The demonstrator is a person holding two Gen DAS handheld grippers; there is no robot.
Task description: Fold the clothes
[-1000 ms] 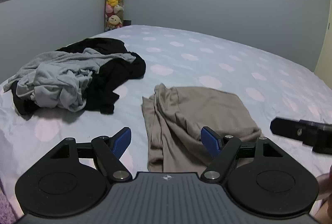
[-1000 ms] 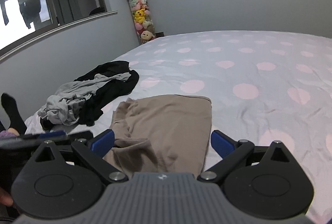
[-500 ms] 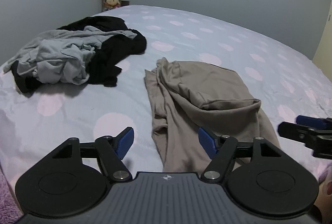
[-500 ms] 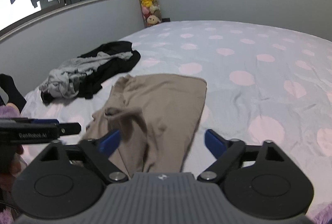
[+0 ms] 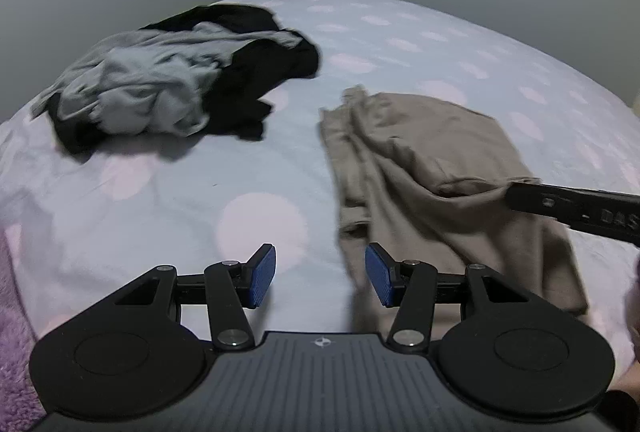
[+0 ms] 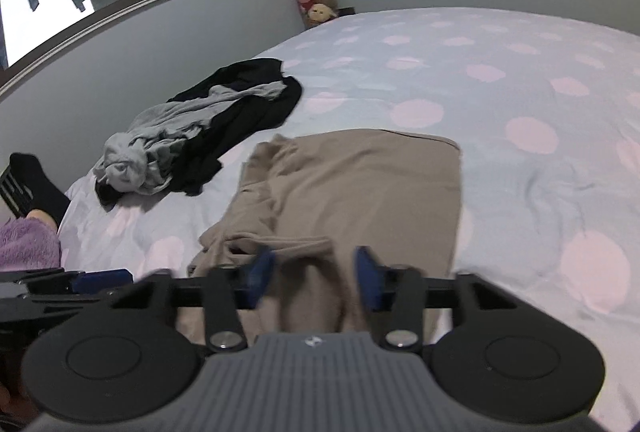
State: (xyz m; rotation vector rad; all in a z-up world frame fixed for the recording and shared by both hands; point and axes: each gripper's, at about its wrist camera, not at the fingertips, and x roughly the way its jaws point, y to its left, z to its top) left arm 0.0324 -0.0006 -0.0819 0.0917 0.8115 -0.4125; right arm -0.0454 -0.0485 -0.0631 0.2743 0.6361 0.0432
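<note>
The beige garment (image 6: 352, 188) lies lengthwise away across the bed (image 6: 520, 80); both claws are closing, the right gripper (image 6: 314, 278) around its near hem, the left gripper (image 5: 320, 278) at its near left edge.

Dim, even indoor light; fisheye bending at the edges, motion blur, soft shadows under clothes.

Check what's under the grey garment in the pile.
A black garment lies under the grey garment, showing at its far side and near edges. Anything else beneath is covered; the pile rests on the dotted bedsheet.
</note>
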